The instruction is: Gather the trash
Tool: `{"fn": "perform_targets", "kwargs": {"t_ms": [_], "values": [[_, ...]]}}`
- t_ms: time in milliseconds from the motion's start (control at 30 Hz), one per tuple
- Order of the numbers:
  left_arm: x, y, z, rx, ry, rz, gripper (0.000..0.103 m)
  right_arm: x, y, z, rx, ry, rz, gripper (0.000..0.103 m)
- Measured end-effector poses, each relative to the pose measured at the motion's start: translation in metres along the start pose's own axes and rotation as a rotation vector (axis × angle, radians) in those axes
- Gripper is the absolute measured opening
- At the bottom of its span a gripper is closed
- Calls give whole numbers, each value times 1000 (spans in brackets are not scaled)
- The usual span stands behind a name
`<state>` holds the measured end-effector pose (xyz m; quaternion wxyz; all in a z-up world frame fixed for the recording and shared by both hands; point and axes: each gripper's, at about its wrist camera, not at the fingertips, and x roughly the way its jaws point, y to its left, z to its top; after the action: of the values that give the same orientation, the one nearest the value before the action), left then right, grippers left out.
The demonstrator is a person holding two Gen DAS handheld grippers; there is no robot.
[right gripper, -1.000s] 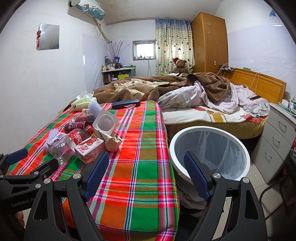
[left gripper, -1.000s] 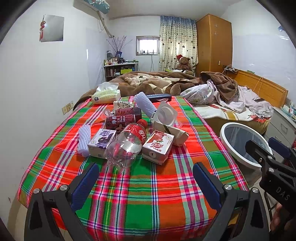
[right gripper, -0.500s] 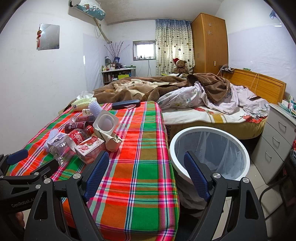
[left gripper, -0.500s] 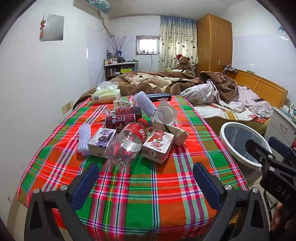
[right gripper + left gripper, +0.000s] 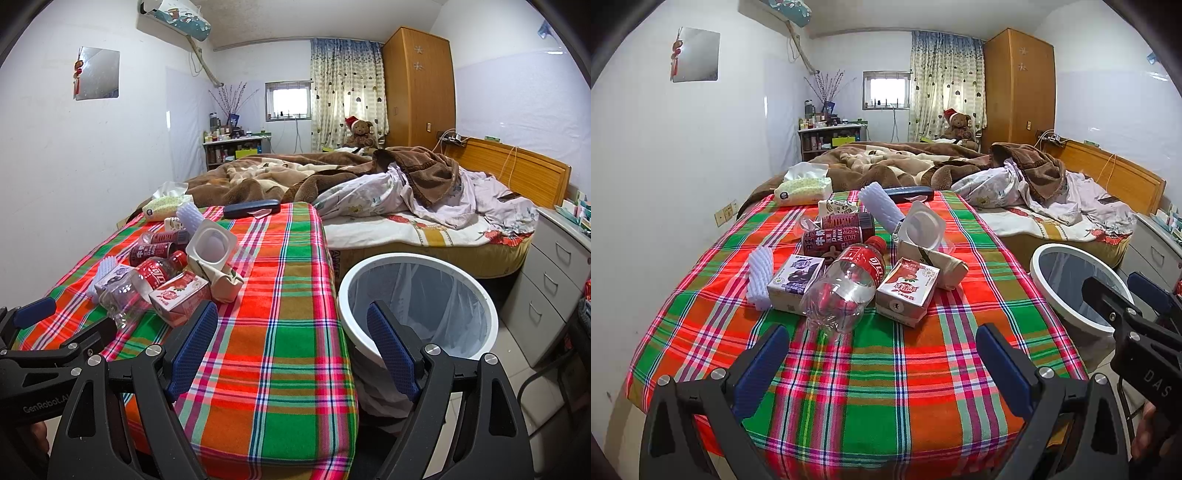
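Plaid cloth in red, green and orange covers the table [image 5: 886,387], and the trash sits clustered on its far half: a clear cola bottle [image 5: 849,288] lying on its side, a red juice carton [image 5: 908,291] just beside it on the right, a purple milk carton [image 5: 796,282] on its left, two dark cans [image 5: 836,230] behind, white foam sleeves [image 5: 760,282], and an empty white plastic cup [image 5: 925,229].

Compared with the frames from a second and half a second ago, nothing has shifted: every item lies where it lay, and both grippers occupy the same places in their views. Collection has therefore not begun.

Left gripper [image 5: 882,354]: jaws spread wide, empty, held short of the table's near edge and aimed at the bottle.

Right gripper [image 5: 291,347]: jaws spread wide, empty, straddling the gap between table edge and bin.

White bin [image 5: 417,306], lined with a translucent bag, stands on the floor just beside the table's right side (its visible interior looks empty).

Judgement: the likely first pick is the bottle or the red carton, the items nearest the left gripper. The bottle's smooth, round body may roll or slip when pinched.
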<state>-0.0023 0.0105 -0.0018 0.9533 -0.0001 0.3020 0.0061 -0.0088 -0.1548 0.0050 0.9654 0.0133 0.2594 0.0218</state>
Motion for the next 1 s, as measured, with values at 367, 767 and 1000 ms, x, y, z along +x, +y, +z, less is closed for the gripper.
{"fn": "perform_targets", "kwargs": {"t_ms": [367, 767, 1000], "values": [[0, 1, 0, -4, -1, 4, 102, 0, 0, 1, 1, -1, 0, 85], [0, 2, 2, -6, -4, 7, 102, 0, 0, 1, -1, -1, -3, 85], [7, 7, 2, -10, 19, -24, 102, 6, 1, 3, 6, 12, 13, 85]]}}
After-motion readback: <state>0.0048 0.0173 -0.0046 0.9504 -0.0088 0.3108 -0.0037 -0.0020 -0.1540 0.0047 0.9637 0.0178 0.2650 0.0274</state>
